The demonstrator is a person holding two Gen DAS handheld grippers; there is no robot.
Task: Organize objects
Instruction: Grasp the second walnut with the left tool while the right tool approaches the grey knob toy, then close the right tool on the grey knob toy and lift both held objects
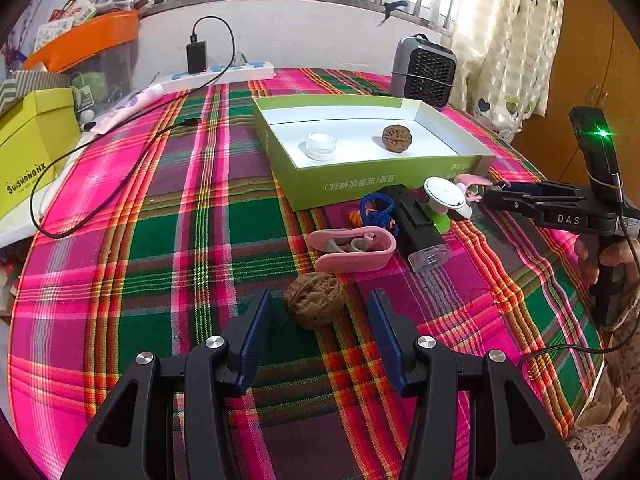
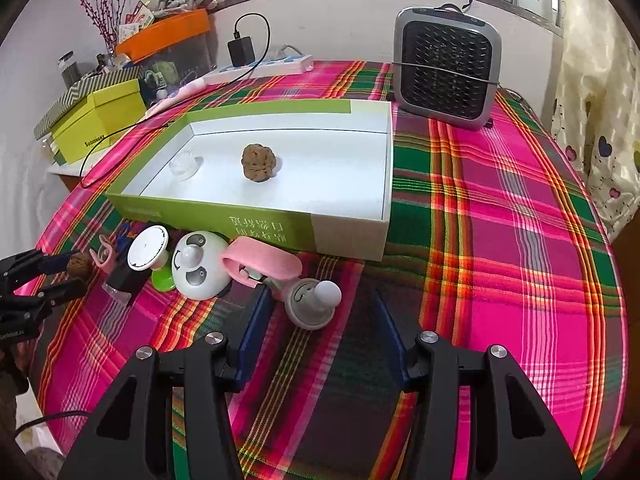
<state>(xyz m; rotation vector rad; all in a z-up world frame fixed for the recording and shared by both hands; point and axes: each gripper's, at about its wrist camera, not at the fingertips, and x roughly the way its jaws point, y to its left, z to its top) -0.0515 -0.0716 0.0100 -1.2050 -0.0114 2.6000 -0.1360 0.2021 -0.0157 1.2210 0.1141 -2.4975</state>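
A brown walnut (image 1: 316,304) lies on the plaid cloth between the fingertips of my left gripper (image 1: 320,304), whose pads stand clear of it on both sides. My right gripper (image 2: 320,308) is open around a small grey-white knob toy (image 2: 314,304), not touching it. Behind stands a green box (image 1: 360,188) with a white inside, holding a second walnut (image 1: 397,139) and a clear little jar (image 1: 321,145). Along its front wall lie a pink clip (image 1: 352,248), a black device (image 1: 420,228), a blue knitted piece (image 1: 376,210) and a white panda toy (image 2: 200,270).
A grey fan heater (image 2: 446,68) stands at the back right, a power strip (image 1: 224,74) with a charger at the back. A yellow-green box (image 1: 32,148) and a black cable (image 1: 120,168) occupy the left. The table edge curves away on the right by the curtain.
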